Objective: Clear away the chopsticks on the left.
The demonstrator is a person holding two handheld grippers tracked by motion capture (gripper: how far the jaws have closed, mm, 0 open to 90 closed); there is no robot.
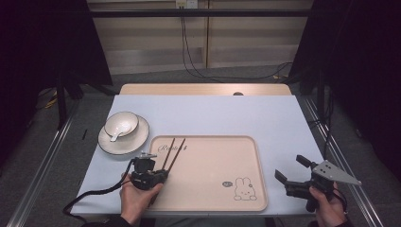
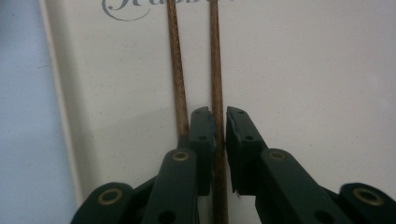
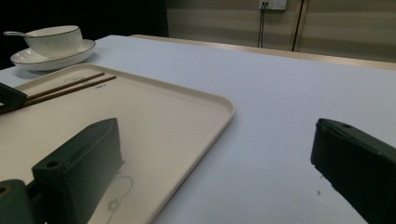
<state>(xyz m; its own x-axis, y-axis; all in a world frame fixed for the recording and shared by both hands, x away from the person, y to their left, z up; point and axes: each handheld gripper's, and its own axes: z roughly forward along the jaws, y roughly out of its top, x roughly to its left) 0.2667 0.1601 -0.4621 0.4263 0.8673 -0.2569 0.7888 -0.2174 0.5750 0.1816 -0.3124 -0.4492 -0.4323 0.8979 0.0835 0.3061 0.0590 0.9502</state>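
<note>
The left gripper [image 2: 220, 128] sits low over the near left part of the tray [image 1: 246, 146], its jaws drawn close around one of the two chopsticks [image 2: 215, 56], with a thin gap visible on the right side, so a firm clamp cannot be told for sure. The other stick lies just outside the left jaw, on the tray. Both chopsticks are thin, dark brown wooden rods, straight and plain. In the high view they [image 1: 173, 151] run lengthwise away from the person, leaning a little to the right, their far tips near the grey script printed at the tray's far left corner. The pair lies almost parallel, slightly apart. The tray is pale beige with a raised rim and a small rabbit drawing. The right gripper [image 1: 289, 171] hovers beside the tray's right edge over the light blue tabletop [image 1: 265, 113], jaws spread wide with nothing between them.
</note>
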